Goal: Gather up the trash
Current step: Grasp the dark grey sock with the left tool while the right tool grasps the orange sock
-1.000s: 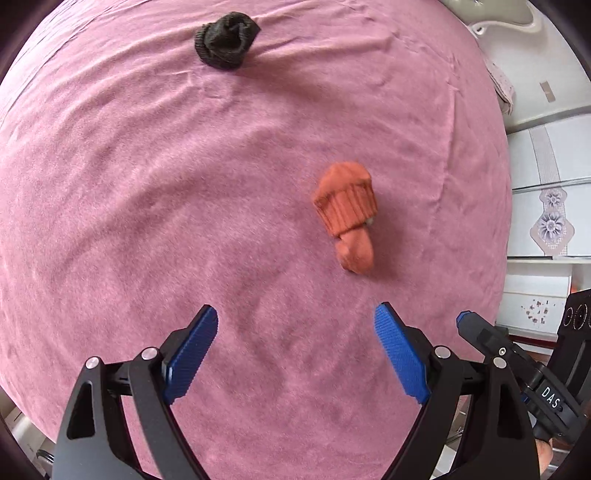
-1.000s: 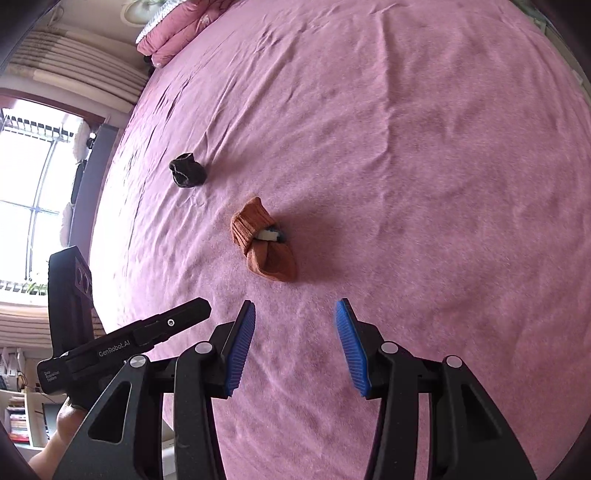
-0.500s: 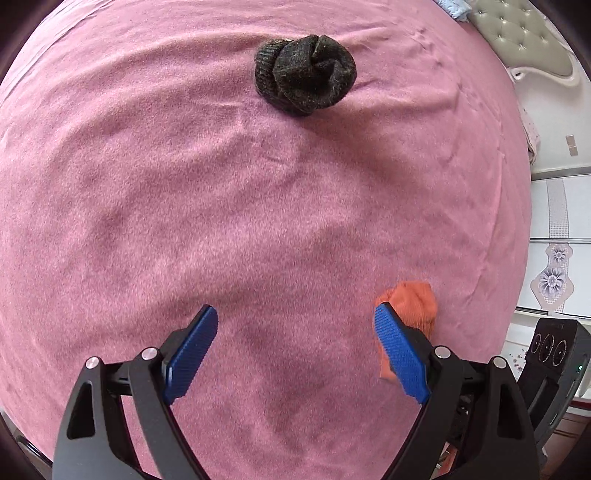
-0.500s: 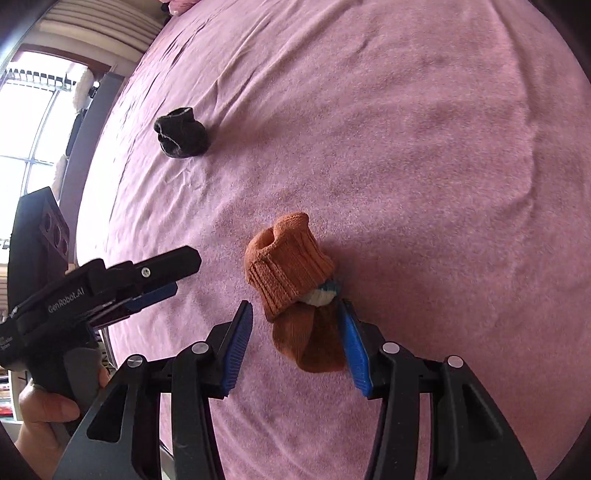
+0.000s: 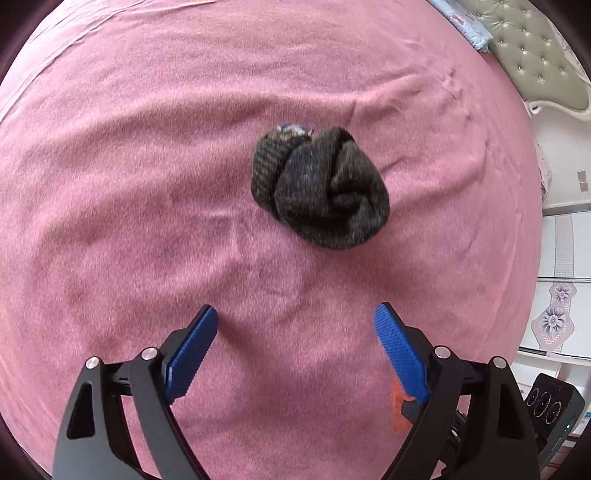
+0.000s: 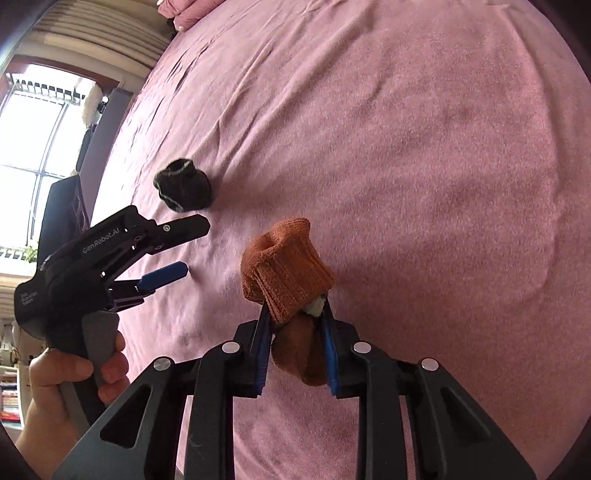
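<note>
A rolled dark grey sock [image 5: 319,192] lies on the pink bedspread [image 5: 110,184], straight ahead of my left gripper [image 5: 297,332], which is open and empty a short way from it. The sock also shows in the right wrist view [image 6: 183,190], with the left gripper [image 6: 173,254] just short of it. My right gripper [image 6: 295,332] is shut on a rolled orange sock [image 6: 286,273], whose lower part hangs between the blue pads [image 6: 328,354]. A sliver of the orange sock [image 5: 399,410] shows behind the left gripper's right finger.
A grey tufted headboard [image 5: 535,55] and white cabinets [image 5: 565,258] stand at the right of the bed. A window [image 6: 33,129] and folded pink bedding [image 6: 188,9] lie at the far left. A hand [image 6: 55,387] holds the left gripper's handle.
My left gripper has moved forward toward the dark sock, which now looks much larger. My right gripper has closed on the orange sock.
</note>
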The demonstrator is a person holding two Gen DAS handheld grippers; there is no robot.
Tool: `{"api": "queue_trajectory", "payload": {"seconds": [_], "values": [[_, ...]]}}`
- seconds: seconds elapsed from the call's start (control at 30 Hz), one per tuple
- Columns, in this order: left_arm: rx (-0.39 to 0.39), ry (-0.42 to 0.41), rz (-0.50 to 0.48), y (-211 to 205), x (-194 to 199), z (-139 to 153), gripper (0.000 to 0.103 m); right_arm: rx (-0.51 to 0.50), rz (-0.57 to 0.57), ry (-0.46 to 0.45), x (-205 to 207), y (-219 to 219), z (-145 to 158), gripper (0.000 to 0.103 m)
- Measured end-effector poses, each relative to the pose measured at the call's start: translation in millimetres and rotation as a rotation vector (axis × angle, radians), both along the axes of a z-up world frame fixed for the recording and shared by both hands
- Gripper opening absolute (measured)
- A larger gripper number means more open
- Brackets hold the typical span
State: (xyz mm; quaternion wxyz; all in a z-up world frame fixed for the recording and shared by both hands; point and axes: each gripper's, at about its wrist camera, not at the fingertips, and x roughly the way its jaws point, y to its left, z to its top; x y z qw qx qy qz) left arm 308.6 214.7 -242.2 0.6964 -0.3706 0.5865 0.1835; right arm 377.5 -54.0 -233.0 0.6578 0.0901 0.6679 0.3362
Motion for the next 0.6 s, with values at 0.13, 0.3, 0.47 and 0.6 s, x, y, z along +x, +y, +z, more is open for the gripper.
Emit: {"api": "queue_trajectory", "payload": {"seconds": [0.13, 0.3, 0.47, 0.6], "values": [[0.052, 0.025, -0.002, 10, 13, 2, 0.086, 0.028, -0.022, -0.004, 13, 4, 5, 0.024], [0.077, 0.026, 0.006, 26, 27, 8, 0.086, 0.06, -0.021, -0.012, 20, 15, 11, 0.024], [0.082, 0.057, 0.016, 42, 42, 2, 0.079, 0.066, -0.021, -0.019, 19, 22, 11, 0.024], [0.076, 0.099, -0.005, 43, 50, -7, 0.042, 0.068, -0.034, -0.007, 15, 16, 10, 0.024]]}}
